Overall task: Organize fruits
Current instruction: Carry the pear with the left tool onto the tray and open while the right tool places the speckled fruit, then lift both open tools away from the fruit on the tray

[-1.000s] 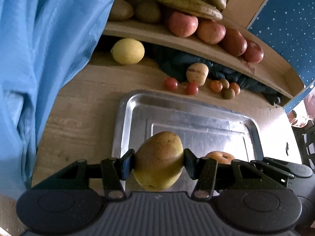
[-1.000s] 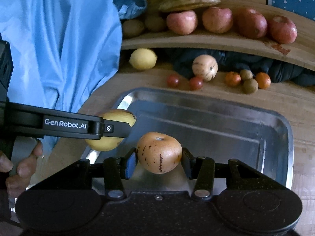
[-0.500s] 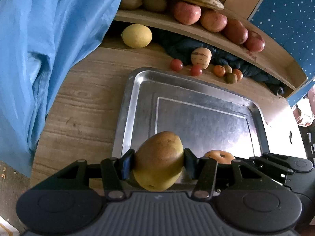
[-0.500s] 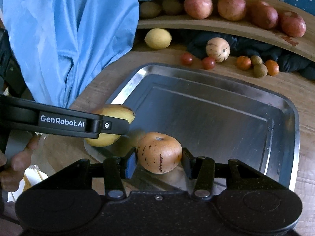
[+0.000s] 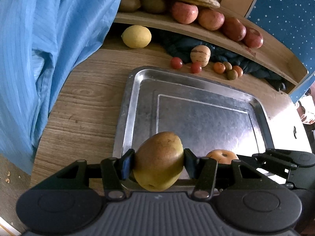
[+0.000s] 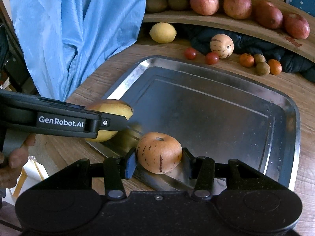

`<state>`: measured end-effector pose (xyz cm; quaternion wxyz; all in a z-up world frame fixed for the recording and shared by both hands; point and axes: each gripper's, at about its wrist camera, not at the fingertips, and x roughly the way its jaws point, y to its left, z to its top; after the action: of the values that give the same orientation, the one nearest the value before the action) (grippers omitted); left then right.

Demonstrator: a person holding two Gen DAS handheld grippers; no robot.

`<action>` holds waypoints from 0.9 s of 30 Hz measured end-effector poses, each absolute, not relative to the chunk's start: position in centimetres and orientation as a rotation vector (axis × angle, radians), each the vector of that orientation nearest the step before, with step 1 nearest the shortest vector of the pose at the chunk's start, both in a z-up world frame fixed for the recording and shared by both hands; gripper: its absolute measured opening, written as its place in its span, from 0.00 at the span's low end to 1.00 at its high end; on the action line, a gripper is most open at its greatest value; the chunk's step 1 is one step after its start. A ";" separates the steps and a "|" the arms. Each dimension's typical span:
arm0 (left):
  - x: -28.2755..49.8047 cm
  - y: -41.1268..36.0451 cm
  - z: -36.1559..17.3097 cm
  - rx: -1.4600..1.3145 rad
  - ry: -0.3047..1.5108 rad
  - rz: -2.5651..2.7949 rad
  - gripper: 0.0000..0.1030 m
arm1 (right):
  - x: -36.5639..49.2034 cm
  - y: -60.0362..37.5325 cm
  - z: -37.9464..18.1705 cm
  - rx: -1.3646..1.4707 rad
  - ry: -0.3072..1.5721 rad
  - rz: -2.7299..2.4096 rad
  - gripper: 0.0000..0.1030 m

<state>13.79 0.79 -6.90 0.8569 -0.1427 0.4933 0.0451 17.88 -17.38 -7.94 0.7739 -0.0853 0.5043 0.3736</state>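
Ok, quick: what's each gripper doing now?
Left gripper: closed on the pear.
Right gripper: closed on the speckled orange fruit.

Lighting: soft daylight, moderately dim, colours muted. Source: from the right in the left wrist view, where the table edge (image 5: 283,118) beyond the metal tray (image 5: 126,118) burns out to white. Glare: bright streaks along the tray rim in both views; the tray floor reads dull grey. Shadows: deep under the wooden shelf (image 6: 216,22), where a dark cloth (image 6: 256,41) loses detail; soft shadow beneath the held fruit. Distortion: strong fisheye bending, the shelf bowed into an arc, black corners. Focus: centre fairly sharp; blue fabric (image 5: 39,59) and frame edges soft; fine grain throughout.
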 end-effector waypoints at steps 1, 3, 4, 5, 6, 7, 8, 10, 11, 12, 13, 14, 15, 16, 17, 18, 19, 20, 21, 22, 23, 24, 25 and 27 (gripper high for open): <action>13.8 0.7 -6.9 -0.298 1.039 0.095 0.56 | 17.9 -17.5 -8.0 -0.185 1.092 0.811 0.48; 13.8 0.6 -6.9 -0.297 1.046 0.097 0.56 | 17.9 -17.5 -8.0 -0.185 1.090 0.813 0.48; 13.8 0.6 -7.0 -0.298 1.050 0.099 0.56 | 17.9 -17.6 -8.0 -0.185 1.087 0.814 0.48; 13.7 0.5 -7.0 -0.299 1.049 0.098 0.56 | 17.8 -17.6 -7.9 -0.185 1.084 0.818 0.49; 13.6 0.5 -6.9 -0.297 1.044 0.096 0.55 | 17.8 -17.7 -7.9 -0.184 1.082 0.818 0.49; 13.5 0.4 -6.8 -0.294 1.041 0.097 0.55 | 17.8 -17.8 -7.9 -0.184 1.081 0.822 0.49; 13.5 0.4 -6.7 -0.289 1.039 0.096 0.57 | 17.9 -17.9 -7.9 -0.183 1.080 0.821 0.49; 13.4 0.3 -6.6 -0.288 1.040 0.096 0.59 | 17.8 -18.0 -7.9 -0.178 1.081 0.822 0.51; 13.3 0.4 -6.5 -0.291 1.039 0.096 0.61 | 17.8 -18.1 -7.9 -0.178 1.081 0.821 0.52; 13.2 0.4 -6.4 -0.293 1.037 0.095 0.62 | 17.8 -18.1 -7.9 -0.178 1.079 0.823 0.53; 13.1 0.4 -6.3 -0.294 1.033 0.096 0.64 | 17.7 -18.2 -7.8 -0.179 1.077 0.826 0.54; 13.0 0.5 -6.1 -0.293 1.029 0.095 0.68 | 17.7 -18.2 -7.7 -0.182 1.072 0.829 0.57; 12.9 0.5 -6.0 -0.289 1.025 0.094 0.69 | 17.6 -18.3 -7.6 -0.185 1.066 0.833 0.60; 12.8 0.5 -5.8 -0.285 1.021 0.091 0.72 | 17.5 -18.3 -7.4 -0.190 1.065 0.840 0.62; 12.7 0.5 -5.6 -0.280 1.017 0.086 0.75 | 17.4 -18.4 -7.2 -0.194 1.059 0.846 0.64; 12.5 0.5 -5.4 -0.275 1.012 0.081 0.77 | 17.3 -18.5 -6.9 -0.200 1.050 0.852 0.68; 12.3 0.5 -5.2 -0.267 1.005 0.075 0.82 | 17.2 -18.7 -6.7 -0.205 1.043 0.857 0.70; 12.1 0.4 -4.9 -0.259 0.998 0.067 0.86 | 17.1 -19.0 -6.5 -0.211 1.034 0.863 0.74; 11.9 0.4 -4.7 -0.249 0.992 0.058 0.88 | 17.1 -19.2 -6.2 -0.217 1.028 0.868 0.77; 11.6 0.3 -4.4 -0.238 0.986 0.046 0.93 | 16.9 -19.4 -6.0 -0.225 1.023 0.871 0.78; 11.4 0.2 -4.1 -0.228 0.980 0.031 0.96 | 16.8 -19.7 -5.8 -0.232 1.020 0.872 0.81; 11.1 0.1 -3.9 -0.211 0.968 0.019 0.97 | 16.7 -20.0 -5.5 -0.239 1.016 0.873 0.84; 10.8 -0.1 -3.6 -0.195 0.960 0.011 0.99 | 16.7 -20.3 -5.4 -0.244 1.016 0.873 0.85; 10.4 -0.5 -3.3 -0.159 0.956 -0.006 1.00 | 16.6 -21.0 -5.1 -0.248 1.023 0.863 0.89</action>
<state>10.40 -0.51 -3.32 0.8850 -0.0764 0.4593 -0.0027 16.60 -21.01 -5.08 0.7770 -0.1148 0.4731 0.3991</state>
